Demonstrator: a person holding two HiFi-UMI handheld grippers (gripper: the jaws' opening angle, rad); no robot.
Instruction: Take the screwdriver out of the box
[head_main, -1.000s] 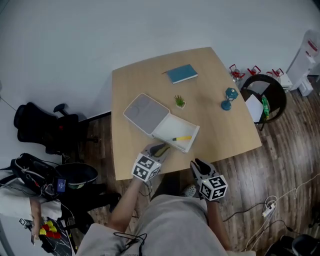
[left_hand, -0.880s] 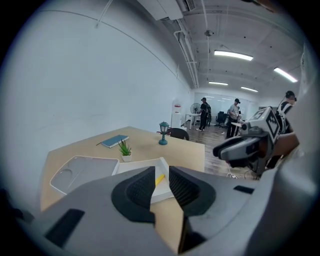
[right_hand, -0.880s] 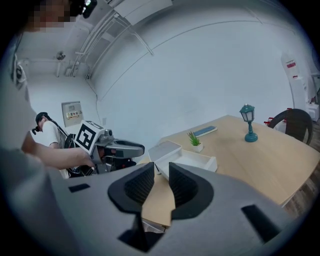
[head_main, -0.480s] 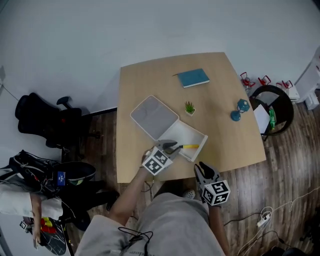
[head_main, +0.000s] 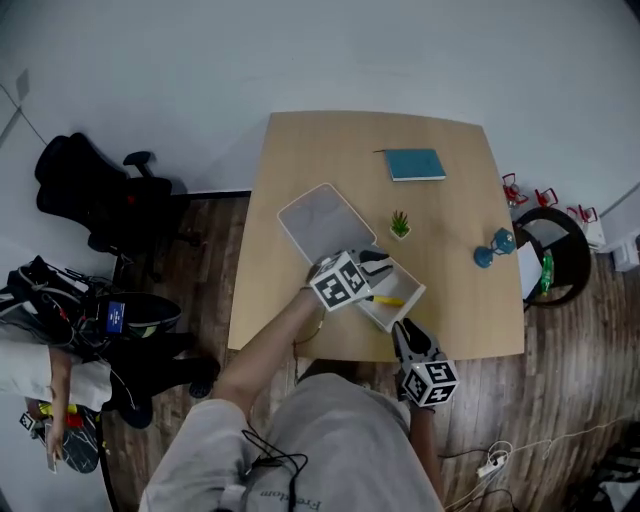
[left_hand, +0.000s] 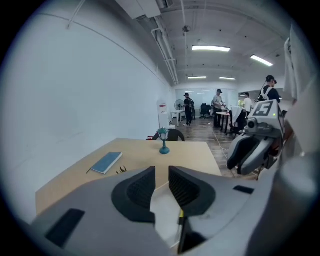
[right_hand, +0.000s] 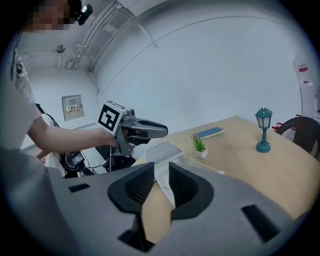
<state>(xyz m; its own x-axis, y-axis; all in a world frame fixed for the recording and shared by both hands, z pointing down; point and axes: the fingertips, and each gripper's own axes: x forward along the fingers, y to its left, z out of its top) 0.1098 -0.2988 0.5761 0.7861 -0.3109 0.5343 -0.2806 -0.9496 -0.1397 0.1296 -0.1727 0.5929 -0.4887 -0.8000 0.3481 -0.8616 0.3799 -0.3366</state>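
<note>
A white box (head_main: 398, 293) lies open on the wooden table (head_main: 450, 300), its lid (head_main: 322, 222) folded back to the left. Inside it lies a screwdriver (head_main: 388, 300) with a yellow handle. My left gripper (head_main: 386, 268) hovers over the box, jaws open with nothing between them; in the left gripper view the box floor and a sliver of the screwdriver (left_hand: 181, 216) show below the jaws. My right gripper (head_main: 402, 328) is at the table's near edge, open and empty. In the right gripper view the left gripper (right_hand: 145, 129) hangs over the box (right_hand: 167, 151).
A blue book (head_main: 415, 163) lies at the table's far side, a small potted plant (head_main: 400, 224) beside the box, a teal lamp figure (head_main: 494, 246) at the right edge. A black office chair (head_main: 90, 195) stands left, a round stool (head_main: 555, 255) right.
My left gripper has moved from the table's near edge forward and over the open box. My right gripper has come up to the near edge beside the box.
</note>
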